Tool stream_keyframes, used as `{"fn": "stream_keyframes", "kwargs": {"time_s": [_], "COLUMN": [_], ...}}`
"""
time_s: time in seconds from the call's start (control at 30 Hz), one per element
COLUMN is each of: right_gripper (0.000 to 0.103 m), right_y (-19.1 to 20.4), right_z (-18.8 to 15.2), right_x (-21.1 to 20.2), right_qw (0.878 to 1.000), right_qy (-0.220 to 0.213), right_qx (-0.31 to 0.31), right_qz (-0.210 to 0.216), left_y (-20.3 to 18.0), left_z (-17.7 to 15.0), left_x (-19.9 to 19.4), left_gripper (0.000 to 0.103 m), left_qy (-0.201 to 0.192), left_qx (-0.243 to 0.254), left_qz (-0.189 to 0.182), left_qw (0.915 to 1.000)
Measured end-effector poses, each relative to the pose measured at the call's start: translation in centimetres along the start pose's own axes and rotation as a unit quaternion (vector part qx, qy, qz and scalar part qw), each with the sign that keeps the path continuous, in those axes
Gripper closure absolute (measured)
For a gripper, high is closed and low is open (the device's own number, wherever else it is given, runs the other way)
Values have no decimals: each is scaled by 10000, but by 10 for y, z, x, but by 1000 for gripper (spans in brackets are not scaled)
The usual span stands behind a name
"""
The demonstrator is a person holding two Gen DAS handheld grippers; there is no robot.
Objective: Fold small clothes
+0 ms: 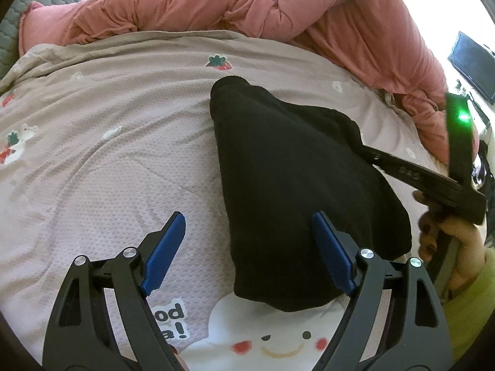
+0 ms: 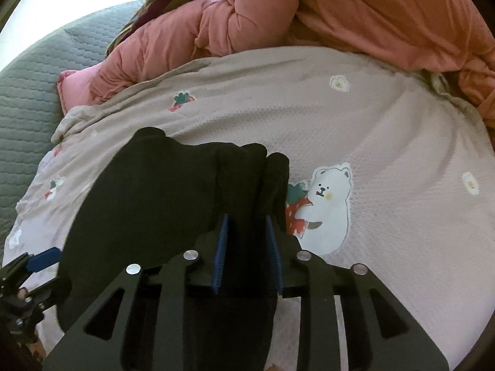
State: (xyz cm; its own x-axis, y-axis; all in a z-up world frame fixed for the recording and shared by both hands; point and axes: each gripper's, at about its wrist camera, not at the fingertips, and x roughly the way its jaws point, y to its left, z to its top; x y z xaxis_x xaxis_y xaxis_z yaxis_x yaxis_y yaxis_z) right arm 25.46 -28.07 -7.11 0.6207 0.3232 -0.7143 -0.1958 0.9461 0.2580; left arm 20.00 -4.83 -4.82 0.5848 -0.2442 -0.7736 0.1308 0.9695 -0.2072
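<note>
Black garment (image 2: pixel 148 198) is pinched by the right gripper (image 2: pixel 247 247) to drag a fold over, left gripper (image 1: pixel 247 247) hanging wide, ready to pin.

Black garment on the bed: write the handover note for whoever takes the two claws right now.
Left claw: open, empty, hovering over the near end of the black garment, one pad above the cloth and the other above the printed blanket.
Right claw: shut on a bunched edge of the black garment, gripping it from the side.
Position: the garment lies on the blanket, narrowed lengthwise; the pink duvet is heaped behind.
Done: it seems partly folded, though the layers are hard to tell.
Left: carry the held edge across, flatten, release.
</note>
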Motion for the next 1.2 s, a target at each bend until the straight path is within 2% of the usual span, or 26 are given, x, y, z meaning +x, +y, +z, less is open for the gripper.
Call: {"fn": "stream_keyframes", "kwargs": {"time_s": [0.1, 0.2, 0.4, 0.53, 0.67, 0.7, 0.73, 0.87, 1.0, 1.03, 1.2], "right_gripper": [66, 64, 64, 65, 67, 71, 86, 88, 84, 79, 67], "right_y": [9, 21, 29, 37, 39, 37, 36, 33, 28, 30, 33], "right_z": [-4, -12, -38, -51, -66, -68, -71, -79, -83, -83, -84], "right_x": [-24, -46, -64, -63, -52, -48, -46, -47, -36, -39, -53], "right_qw": [9995, 9982, 9972, 9966, 9963, 9964, 9961, 9970, 9981, 9982, 9988], "right_qy": [-300, -452, -391, -173, 92, 176, 221, 111, 251, 230, 79], "right_qx": [-101, -284, -464, -641, -799, -779, -764, -608, -422, -450, -465], "right_qz": [67, 260, 430, 498, 294, 278, 385, 468, 364, 336, 126], "left_y": [0, -2, -5, -4, -3, -3, -3, -3, -2, -3, -3], "left_z": [-1, -1, -5, -10, -13, -15, -16, -20, -25, -26, -28], "left_x": [0, -2, -5, -6, -8, -9, -9, -9, -5, -6, -10], "left_gripper": [27, 27, 27, 27, 27, 27, 27, 27, 26, 26, 26], "left_qy": [9, 9, -1, 16, 6, -14, -21, -24, 18, -3, -27], "left_qx": [-24, 37, 140, 155, 122, 110, 106, 133, 45, 63, 51], "left_qz": [-21, 5, 75, 91, 100, 102, 96, 115, 81, 103, 107], "left_qw": [10000, 10000, 9999, 9998, 9999, 9999, 9999, 9998, 10000, 9999, 9999]}}
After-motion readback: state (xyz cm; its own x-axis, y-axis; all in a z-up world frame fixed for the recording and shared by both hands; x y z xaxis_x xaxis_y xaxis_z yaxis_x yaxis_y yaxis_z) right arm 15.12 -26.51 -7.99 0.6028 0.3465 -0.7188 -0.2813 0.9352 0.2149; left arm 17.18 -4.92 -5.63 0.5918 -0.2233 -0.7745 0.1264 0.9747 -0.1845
